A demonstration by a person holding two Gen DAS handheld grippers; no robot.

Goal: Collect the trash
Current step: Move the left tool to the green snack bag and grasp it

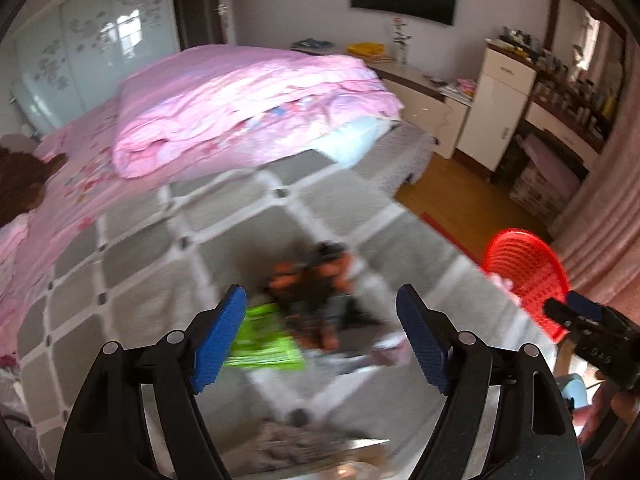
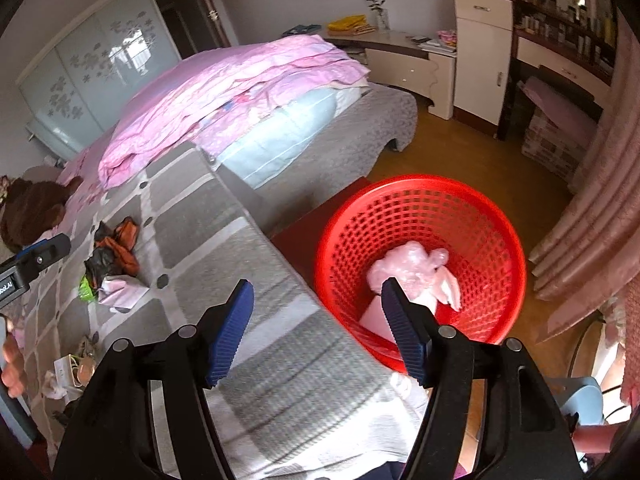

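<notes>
Blue ribbed pads on my left gripper [image 1: 322,338] stand wide apart, empty, aimed at the crumpled black-and-orange plastic bag [image 1: 316,292] lying on the grey checked bedspread [image 1: 160,272], touching a flat green wrapper [image 1: 262,340] and white crumpled paper [image 2: 120,292]. Right gripper [image 2: 318,330] is also spread, empty, above the red plastic mesh basket [image 2: 472,216] — pink film wad [image 2: 412,268] already inside. Judgement: bag light, soft, slippery — pinch a raised fold, not the flat wrapper.
</notes>
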